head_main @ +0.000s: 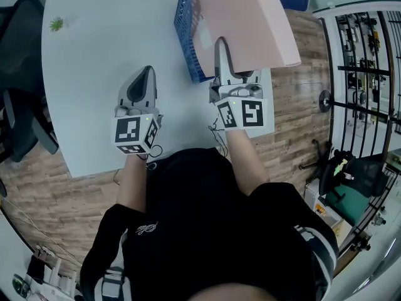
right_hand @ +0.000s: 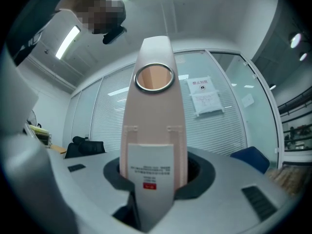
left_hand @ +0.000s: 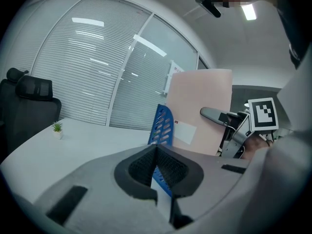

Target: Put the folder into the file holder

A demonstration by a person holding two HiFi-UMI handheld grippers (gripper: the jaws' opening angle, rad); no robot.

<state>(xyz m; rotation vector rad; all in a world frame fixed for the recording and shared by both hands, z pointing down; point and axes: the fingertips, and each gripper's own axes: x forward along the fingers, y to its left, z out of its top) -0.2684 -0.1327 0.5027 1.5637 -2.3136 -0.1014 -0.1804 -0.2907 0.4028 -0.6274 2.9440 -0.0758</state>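
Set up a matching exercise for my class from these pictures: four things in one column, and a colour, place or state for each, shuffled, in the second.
Column 1:
1. folder
2. file holder
3. small plant
4. left gripper

Column 2:
A. blue, standing on the white table
B. jaws together, nothing held
C. pink, clamped in the right gripper
D. green, alone near the table's far left corner

Pairs: 1-C; 2-A; 3-D; 4-B
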